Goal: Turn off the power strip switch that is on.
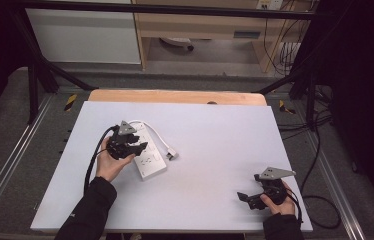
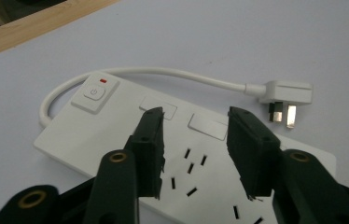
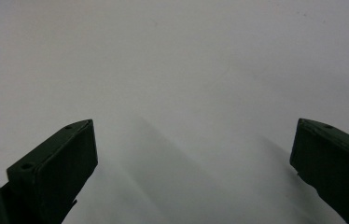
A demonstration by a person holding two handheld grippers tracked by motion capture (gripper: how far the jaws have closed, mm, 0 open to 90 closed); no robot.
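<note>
A white power strip (image 1: 147,154) lies on the white table at the left of centre, with its cord looping to a white plug (image 1: 172,155) beside it. My left gripper (image 1: 134,146) hovers right over the strip, jaws open with nothing between them. In the left gripper view the strip (image 2: 116,126) shows its power button (image 2: 94,92) with a red light, socket holes between the jaws, and the plug (image 2: 287,95) at the right. My right gripper (image 1: 247,198) sits near the table's front right, open and empty, over the bare table surface (image 3: 172,84).
The white board (image 1: 215,150) rests on a wooden table whose far edge (image 1: 175,96) shows. Black frame bars and cables stand around the sides. A wooden desk and white cabinet lie beyond.
</note>
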